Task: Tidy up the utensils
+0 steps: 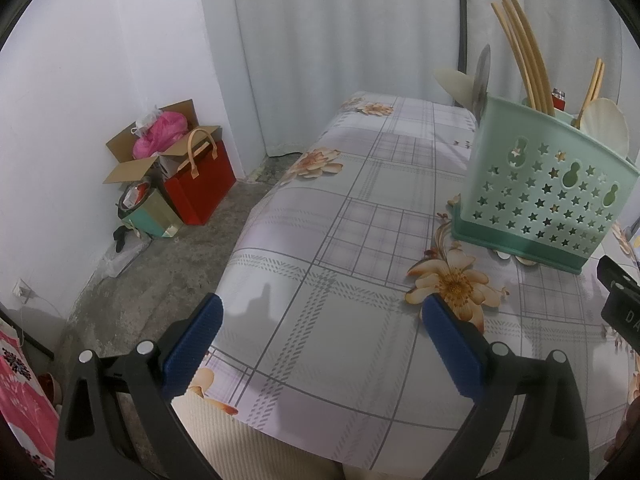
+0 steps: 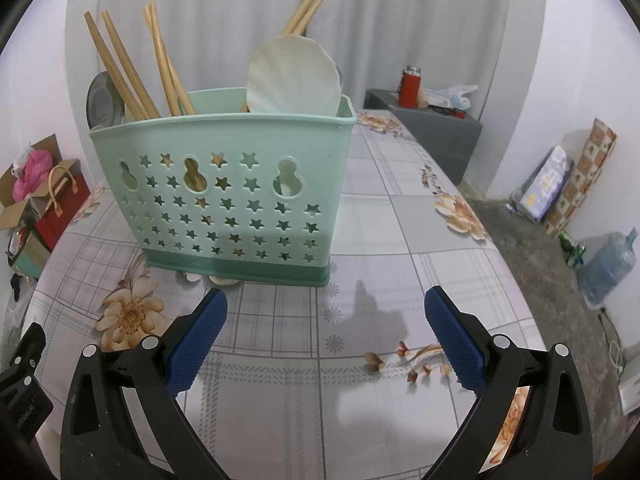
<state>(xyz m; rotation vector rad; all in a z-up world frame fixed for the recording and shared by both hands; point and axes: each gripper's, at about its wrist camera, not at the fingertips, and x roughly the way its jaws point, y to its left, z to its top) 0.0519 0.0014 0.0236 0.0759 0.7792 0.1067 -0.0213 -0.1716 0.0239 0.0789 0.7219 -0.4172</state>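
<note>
While both grippers hung spread and empty above the surface point(image 2: 400, 216), the mint-green utensil caddy point(image 2: 236, 196) stood upright on the flowered, plaid-patterned cloth straight ahead of the right gripper point(image 2: 326, 312). Its front wall was pierced with rows of star-shaped holes and three gourd-shaped slots near the top, and a darker green band ran around its base. From its left side rose a bundle of wooden chopsticks point(image 2: 120, 64), leaning leftward and outward, with a round metal spoon bowl point(image 2: 102, 100) showing behind them at the rim. A cream, shell-shaped plastic scoop point(image 2: 292, 76) stood toward the right side, and more chopsticks point(image 2: 306, 10) poked up behind it. Two small pale objects showed beneath the caddy's front edge; what they were could not be told.

From the left wrist view, the caddy point(image 1: 548, 188) sat to the right and ahead of the left gripper point(image 1: 322, 312), whose blue pads point(image 1: 194, 344) were wide apart over bare cloth near the surface's point(image 1: 320, 240) left edge. The right gripper's black body point(image 1: 620, 300) showed at the right margin, near the caddy's base.

On the floor by the wall stood a red paper bag point(image 1: 200, 184) and an open cardboard box point(image 1: 152, 148). A red flask point(image 2: 409, 86) stood on a grey cabinet point(image 2: 436, 136) beyond the surface.
</note>
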